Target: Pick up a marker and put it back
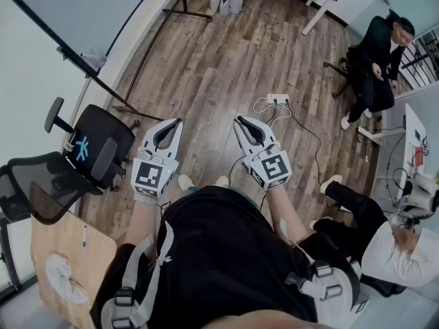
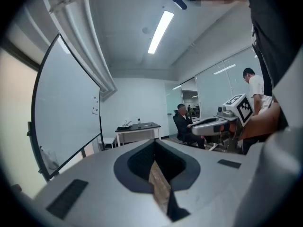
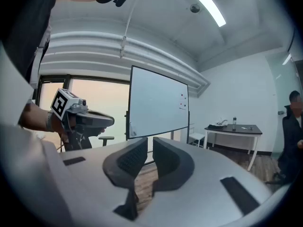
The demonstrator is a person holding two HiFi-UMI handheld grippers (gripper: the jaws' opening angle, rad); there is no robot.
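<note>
The left gripper (image 1: 175,123) is held over the wood floor (image 1: 226,53) at the middle of the head view. In its own view its jaws (image 2: 155,143) are pressed together at the tips with nothing between them, and only a sliver of floor shows behind them. The right gripper (image 1: 239,120) sits just beside it. In its own view the jaws (image 3: 150,146) stand a narrow slit apart and are empty. A thin blue-and-white stick that looks like the marker (image 1: 84,236) lies on the wooden table (image 1: 48,242) at the lower left of the head view. It is well apart from both grippers and too small to make out in detail. A crumpled white cloth (image 1: 62,278) lies near it, and the frame edge cuts off the table. The whiteboard (image 1: 75,5) fills the upper left, with only part of it in view. The person's dark torso hides the floor below the grippers.
</note>
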